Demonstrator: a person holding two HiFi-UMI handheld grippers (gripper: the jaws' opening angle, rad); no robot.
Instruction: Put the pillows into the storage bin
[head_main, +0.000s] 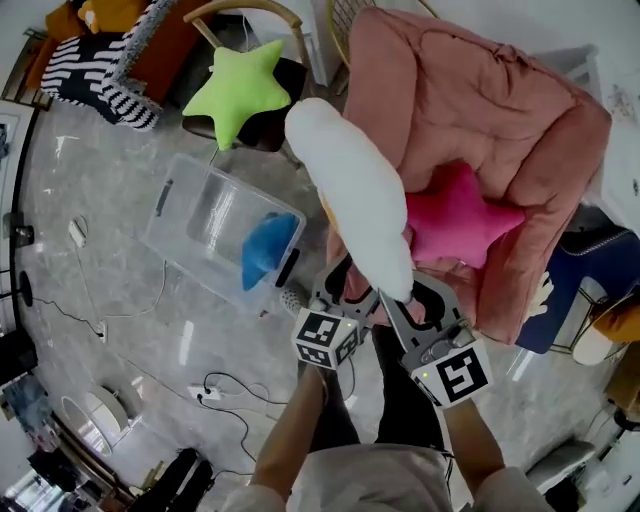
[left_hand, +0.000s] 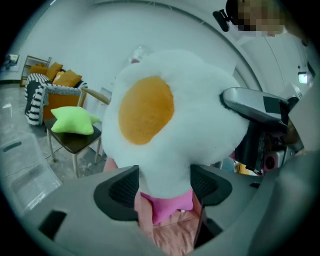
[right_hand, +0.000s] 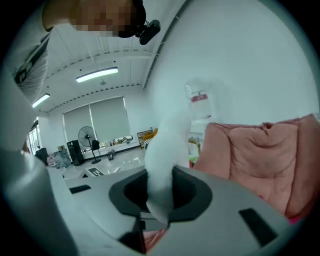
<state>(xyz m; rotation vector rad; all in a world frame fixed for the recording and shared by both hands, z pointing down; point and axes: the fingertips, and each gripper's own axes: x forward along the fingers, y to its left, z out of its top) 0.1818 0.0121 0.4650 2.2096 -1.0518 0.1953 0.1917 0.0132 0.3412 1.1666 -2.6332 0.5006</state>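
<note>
Fried-egg pillow (head_main: 350, 185) held up in the air, both grippers on its lower edge. Left gripper (left_hand: 164, 186) pinching a fat white lobe, yolk face just above its jaws. Right gripper (right_hand: 160, 192) clamped on a thin bit of rim, close beside the left one. Clear storage bin (head_main: 175, 215) left of and beyond left gripper, blue pillow (head_main: 268, 250) inside, probably a star. Pink star pillow (head_main: 455, 215) on pink armchair (head_main: 480, 100) just ahead of right gripper. Green star pillow (head_main: 235, 90) on chair (left_hand: 75, 142), well beyond left gripper.
</note>
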